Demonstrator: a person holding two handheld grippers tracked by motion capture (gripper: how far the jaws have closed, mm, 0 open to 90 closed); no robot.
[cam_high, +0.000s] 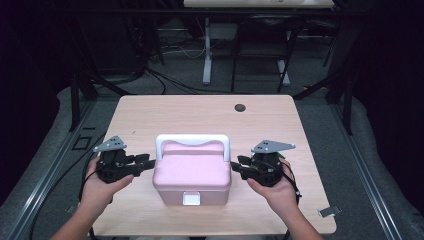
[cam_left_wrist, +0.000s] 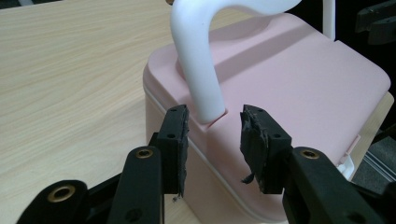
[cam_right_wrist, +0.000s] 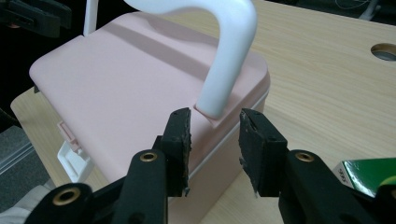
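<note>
Black and two-jawed, the left gripper (cam_high: 146, 164) is held in the person's left hand (cam_high: 102, 186) just beside the left end of the pink plastic box with a hinged lid (cam_high: 192, 172), and its jaws are seen parted, with nothing pressed between the pads; in the left gripper view the gap between them is lined up with the foot of the box's white arched plastic handle (cam_left_wrist: 198, 70), which is not touched. A grey three-cornered plate (cam_high: 111, 144) is carried on top of this gripper. At the opposite end of the box, the right gripper (cam_high: 237, 165) is held in the right hand (cam_high: 280, 190), likewise released: in the right gripper view its worn black pads (cam_right_wrist: 180, 140) are seen standing apart, on either side of the other foot of the handle, clear of the pink lid. The box itself is set on the light wooden table (cam_high: 200, 112), near the person's edge and about midway between the two grippers, its handle raised upright over the far half of the lid and a small white latch (cam_high: 191, 199) shown on the side facing the person. Beyond the box, toward the far edge of the table, a round dark cable hole (cam_high: 240, 107) is seen. A small silvery object (cam_high: 329, 211), too small to be identified, is seen off the table's near right corner.
</note>
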